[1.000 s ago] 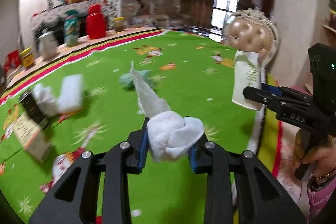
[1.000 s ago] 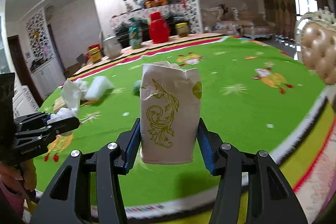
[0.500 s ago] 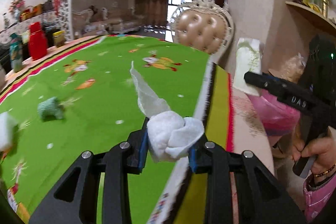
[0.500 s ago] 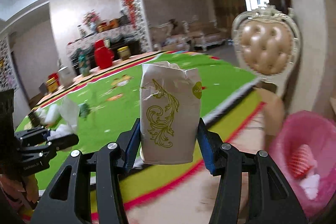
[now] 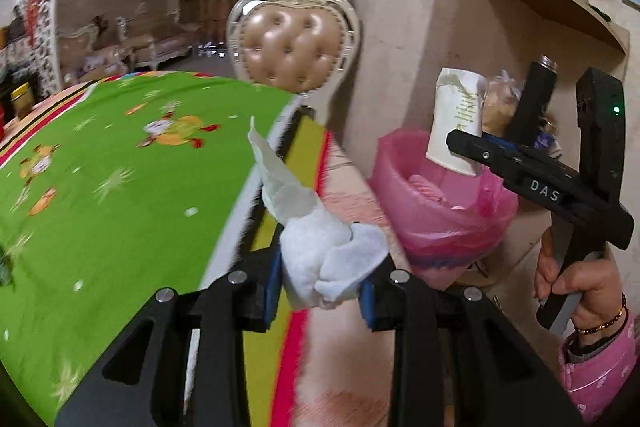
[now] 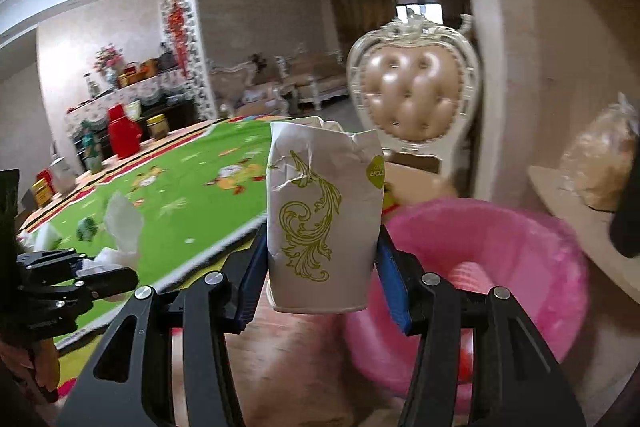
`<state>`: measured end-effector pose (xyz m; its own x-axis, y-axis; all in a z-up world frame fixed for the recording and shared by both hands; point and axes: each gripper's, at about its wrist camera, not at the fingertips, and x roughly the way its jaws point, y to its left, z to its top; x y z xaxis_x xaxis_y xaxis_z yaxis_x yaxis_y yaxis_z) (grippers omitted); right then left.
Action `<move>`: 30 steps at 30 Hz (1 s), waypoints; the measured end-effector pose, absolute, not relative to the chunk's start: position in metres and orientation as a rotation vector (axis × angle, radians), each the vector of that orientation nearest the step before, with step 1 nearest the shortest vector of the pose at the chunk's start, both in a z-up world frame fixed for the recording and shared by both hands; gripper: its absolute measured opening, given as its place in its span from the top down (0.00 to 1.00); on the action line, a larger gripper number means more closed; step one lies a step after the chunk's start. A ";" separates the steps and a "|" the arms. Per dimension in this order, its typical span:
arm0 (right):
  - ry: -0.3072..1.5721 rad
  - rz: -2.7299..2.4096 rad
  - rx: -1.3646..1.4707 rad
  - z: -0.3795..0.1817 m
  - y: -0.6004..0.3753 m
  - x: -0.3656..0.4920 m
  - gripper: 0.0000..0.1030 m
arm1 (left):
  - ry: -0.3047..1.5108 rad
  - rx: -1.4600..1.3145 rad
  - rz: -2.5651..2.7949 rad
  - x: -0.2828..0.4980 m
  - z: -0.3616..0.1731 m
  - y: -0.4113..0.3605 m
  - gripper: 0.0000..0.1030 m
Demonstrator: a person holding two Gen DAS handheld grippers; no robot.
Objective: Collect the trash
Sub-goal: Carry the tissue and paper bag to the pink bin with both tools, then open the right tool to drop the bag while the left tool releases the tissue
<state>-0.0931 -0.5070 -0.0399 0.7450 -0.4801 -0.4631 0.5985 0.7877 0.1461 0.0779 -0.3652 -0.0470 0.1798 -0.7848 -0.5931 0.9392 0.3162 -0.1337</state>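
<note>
1. Paper cup [image 6: 322,217], crumpled, with a gold scroll print and a green badge whose writing you cannot read, sits pinched upright in your right gripper [image 6: 322,267], at the pink-lined bin [image 6: 532,251].
2. "DAS" shows on that gripper's side.
3. The bin's rim lies just beyond the green tablecloth [image 5: 120,195] edge.
4. Your left gripper [image 5: 320,277] clamps a wadded tissue [image 5: 320,243].

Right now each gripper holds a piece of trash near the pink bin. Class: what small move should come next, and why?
Probably carry the right gripper a little further over the pink bin and let go. Its jaws clamp the crumpled paper cup, which sits just short of the rim; the left gripper with its tissue is farther off.
</note>
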 end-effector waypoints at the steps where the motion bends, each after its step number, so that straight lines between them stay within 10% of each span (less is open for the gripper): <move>1: 0.425 -0.615 0.299 -0.041 -0.513 -0.098 0.51 | 0.641 0.289 -1.255 0.075 -0.046 -0.372 0.70; 30: 0.566 -0.777 0.317 -0.090 -0.595 -0.152 0.51 | 0.740 0.310 -1.555 0.009 -0.059 -0.560 0.70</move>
